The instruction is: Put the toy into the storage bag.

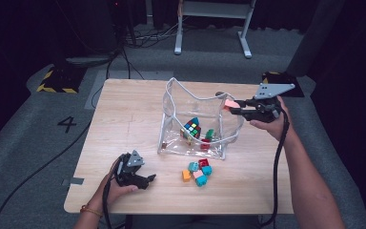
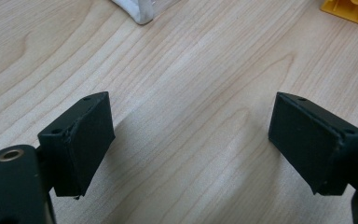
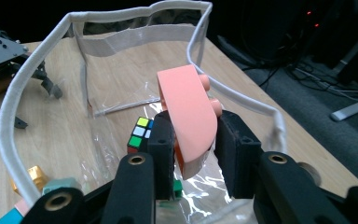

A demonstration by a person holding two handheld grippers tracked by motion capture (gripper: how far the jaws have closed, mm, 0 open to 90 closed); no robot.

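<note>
right claw (image 3: pixel 193 140) clamping pink block (image 3: pixel 189 114), left claw (image 2: pixel 191 144) wide

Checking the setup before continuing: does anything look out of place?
Nothing damaged or spilled. The clear bag sags unevenly, and a few blocks sit outside it on the table. The right gripper holds a pink block above it.

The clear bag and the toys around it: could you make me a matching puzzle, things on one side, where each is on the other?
Things:
1. pink block
2. puzzle cube
3. orange block
4. left gripper

Places:
A. on the table in front of the clear bag
B. inside the bag
C. held in the right gripper above the bag's rim
D. low over bare wood, jaws apart

Pairs: 1-C, 2-B, 3-A, 4-D
</note>
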